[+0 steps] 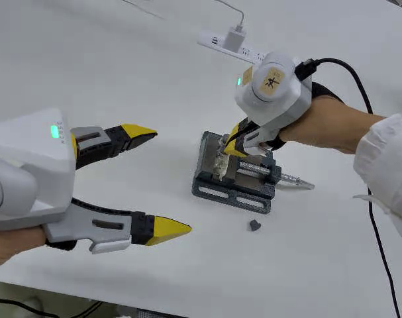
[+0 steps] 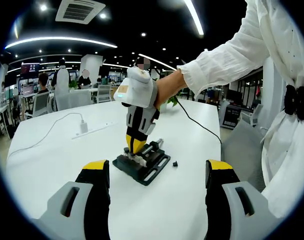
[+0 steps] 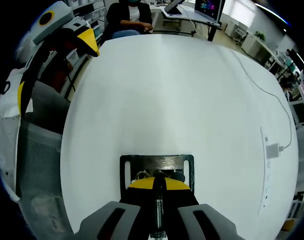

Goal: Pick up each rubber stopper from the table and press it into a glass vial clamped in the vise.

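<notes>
White bench (image 1: 121, 66) is carrying the vise (image 1: 217, 189), where the right gripper (image 1: 232, 147), jaws closed together, seems to be pressing onto a vial (image 1: 221, 163). One stopper (image 1: 255, 225) is lying just beside the vise; the left gripper (image 1: 171, 181) is hovering wide-jawed, and fetching that stopper looks next.

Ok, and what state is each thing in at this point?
left gripper: open, holding nothing.
right gripper: shut, tips down at the vial.
vise: closed on the vial.
vial: clamped, mouth hidden by the right gripper.
rubber stopper: loose on the table, beside the vise.
charger: plugged into the power strip.
</notes>
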Tool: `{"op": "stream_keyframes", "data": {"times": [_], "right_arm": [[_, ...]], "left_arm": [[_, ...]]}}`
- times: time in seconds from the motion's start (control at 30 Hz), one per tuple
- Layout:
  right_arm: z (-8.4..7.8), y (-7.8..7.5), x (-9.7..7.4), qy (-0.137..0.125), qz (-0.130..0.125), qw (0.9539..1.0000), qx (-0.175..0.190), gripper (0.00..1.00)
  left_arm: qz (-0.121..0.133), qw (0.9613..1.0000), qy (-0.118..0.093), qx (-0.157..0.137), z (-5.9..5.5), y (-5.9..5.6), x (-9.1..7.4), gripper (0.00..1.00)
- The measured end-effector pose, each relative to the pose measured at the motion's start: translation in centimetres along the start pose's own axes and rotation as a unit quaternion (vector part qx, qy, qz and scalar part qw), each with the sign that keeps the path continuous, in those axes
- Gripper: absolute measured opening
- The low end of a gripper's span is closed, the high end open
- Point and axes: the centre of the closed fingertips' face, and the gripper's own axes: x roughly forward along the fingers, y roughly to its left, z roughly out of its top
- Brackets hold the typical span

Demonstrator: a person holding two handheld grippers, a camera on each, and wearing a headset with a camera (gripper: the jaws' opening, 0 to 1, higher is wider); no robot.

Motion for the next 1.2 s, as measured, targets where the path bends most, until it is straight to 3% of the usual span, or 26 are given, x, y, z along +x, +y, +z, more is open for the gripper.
{"op": "stream_keyframes", "data": {"times": [0.57,0.97,1.2], "right_arm": [[-0.4,0.2,-0.1,-0.018,-0.003,0.9997,0.015,0.03],[0.2,0.7,-1.5,-0.056,-0.007,0.9977,0.037,0.11],[0.8,0.9,-2.4,-0.094,-0.014,0.9938,0.058,0.17]], "left_arm": [[0.002,1.0000,0.002,0.002,0.1,-0.2,0.0,0.77],[-0.003,0.9999,0.008,0.007,0.3,-0.3,0.2,0.77],[-0.007,0.9998,0.013,0.011,0.4,-0.2,0.3,0.77]]}}
